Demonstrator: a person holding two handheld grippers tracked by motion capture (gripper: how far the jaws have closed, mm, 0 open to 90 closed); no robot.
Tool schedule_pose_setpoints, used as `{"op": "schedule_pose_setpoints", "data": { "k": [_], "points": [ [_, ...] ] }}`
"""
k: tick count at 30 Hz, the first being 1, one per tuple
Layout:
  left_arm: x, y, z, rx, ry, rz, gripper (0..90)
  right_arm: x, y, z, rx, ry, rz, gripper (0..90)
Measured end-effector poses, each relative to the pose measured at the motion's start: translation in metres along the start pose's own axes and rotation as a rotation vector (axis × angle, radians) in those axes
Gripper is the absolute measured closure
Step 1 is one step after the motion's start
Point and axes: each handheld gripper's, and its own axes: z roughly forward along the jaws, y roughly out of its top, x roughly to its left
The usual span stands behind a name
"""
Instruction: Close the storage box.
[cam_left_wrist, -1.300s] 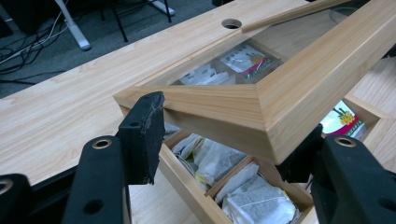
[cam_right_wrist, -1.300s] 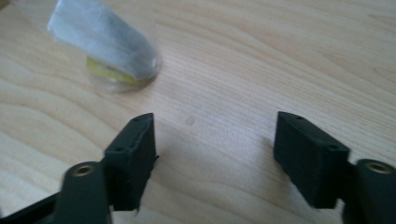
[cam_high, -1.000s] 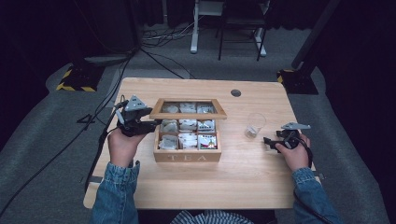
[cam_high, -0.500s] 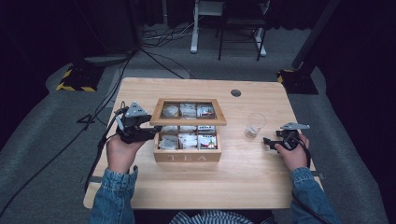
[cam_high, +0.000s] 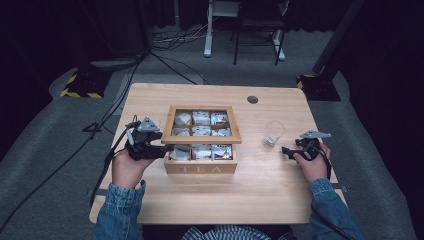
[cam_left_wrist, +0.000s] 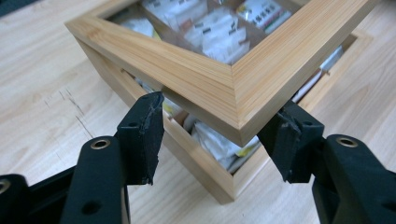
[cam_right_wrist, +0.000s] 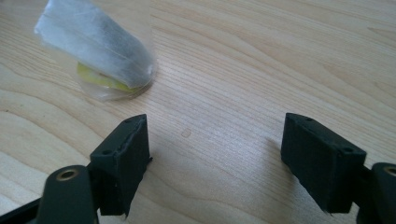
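The left gripper (cam_left_wrist: 219, 135) is gaping wide, its 2 jaws flanking the raised lid (cam_left_wrist: 233, 79) corner of the tea box (cam_high: 201, 150), gripping nothing; the right gripper (cam_right_wrist: 215, 158) is hanging open over the pale wooden table (cam_right_wrist: 261, 70), a glass (cam_right_wrist: 100, 51) sitting just ahead; beyond, dark carpet with cables (cam_high: 165, 55) is stretching away.

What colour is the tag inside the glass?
Yellow tag under the tea bag; right gripper view shows it best.
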Motion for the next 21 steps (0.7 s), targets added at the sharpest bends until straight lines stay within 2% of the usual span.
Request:
{"op": "schedule_pose_setpoints", "data": {
  "k": [2,9,21],
  "points": [
    [0.000,-0.001,0.001,0.020,-0.004,0.004,41.5,0.000,0.000,0.000,0.000,0.000,0.000,24.0],
    [0.000,-0.003,0.005,0.047,-0.033,-0.006,41.6,0.000,0.000,0.000,0.000,0.000,0.000,24.0],
    [-0.001,-0.004,0.013,0.118,-0.053,0.017,41.6,0.000,0.000,0.000,0.000,0.000,0.000,24.0]
  ]
}}
